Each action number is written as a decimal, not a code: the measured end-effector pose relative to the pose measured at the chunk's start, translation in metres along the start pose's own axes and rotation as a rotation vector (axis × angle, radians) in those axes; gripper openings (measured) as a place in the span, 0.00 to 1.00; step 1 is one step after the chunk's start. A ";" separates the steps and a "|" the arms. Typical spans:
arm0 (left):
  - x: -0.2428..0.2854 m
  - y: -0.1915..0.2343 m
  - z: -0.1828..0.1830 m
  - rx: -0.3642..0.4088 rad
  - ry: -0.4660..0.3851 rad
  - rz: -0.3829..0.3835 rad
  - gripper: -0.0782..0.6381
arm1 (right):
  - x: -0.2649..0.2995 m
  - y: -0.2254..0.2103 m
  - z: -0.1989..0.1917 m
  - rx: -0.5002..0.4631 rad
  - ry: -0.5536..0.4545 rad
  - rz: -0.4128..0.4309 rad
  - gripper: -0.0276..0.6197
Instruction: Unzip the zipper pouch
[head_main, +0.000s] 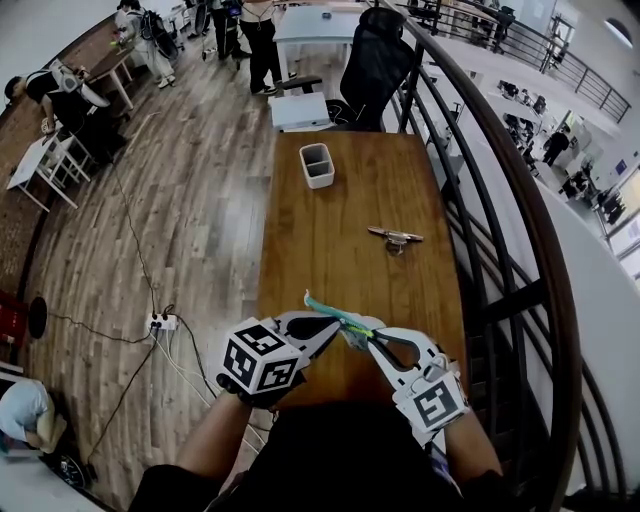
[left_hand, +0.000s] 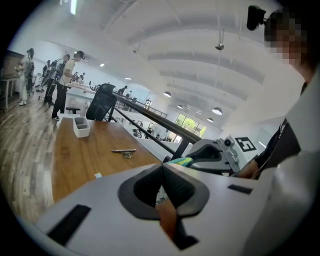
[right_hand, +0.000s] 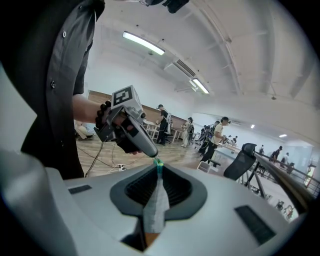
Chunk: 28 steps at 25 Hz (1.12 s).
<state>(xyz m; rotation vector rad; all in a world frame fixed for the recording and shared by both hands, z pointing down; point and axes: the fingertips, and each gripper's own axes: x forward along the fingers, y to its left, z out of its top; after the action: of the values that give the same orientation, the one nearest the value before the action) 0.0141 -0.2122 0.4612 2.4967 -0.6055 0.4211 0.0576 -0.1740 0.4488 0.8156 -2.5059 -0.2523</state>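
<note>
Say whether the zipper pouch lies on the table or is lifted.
Lifted: left tongs and right tongs pinch the pouch above the table.

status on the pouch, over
Left gripper jaws shut on zipper pouch; right gripper likewise. Pouch held above table, zip state unclear. White bin, small metal item well beyond it.

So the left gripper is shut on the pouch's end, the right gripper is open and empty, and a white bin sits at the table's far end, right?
Not the right gripper: the right gripper view shows its jaws closed on the zipper pouch, fabric between the pads. The left gripper is shut on the pouch's end, and the white bin sits at the far end of the table.
</note>
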 end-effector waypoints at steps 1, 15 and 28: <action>0.001 0.001 0.000 0.002 0.001 0.003 0.13 | 0.000 -0.001 -0.001 0.001 0.001 -0.003 0.09; -0.003 0.030 -0.004 0.010 0.011 0.104 0.13 | -0.003 -0.014 -0.008 0.007 0.019 -0.036 0.09; -0.019 0.056 -0.006 0.018 0.016 0.202 0.13 | -0.006 -0.025 -0.007 0.004 0.019 -0.062 0.09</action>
<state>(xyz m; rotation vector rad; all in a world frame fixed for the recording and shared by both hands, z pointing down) -0.0312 -0.2450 0.4824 2.4549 -0.8554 0.5234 0.0779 -0.1906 0.4451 0.8941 -2.4670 -0.2599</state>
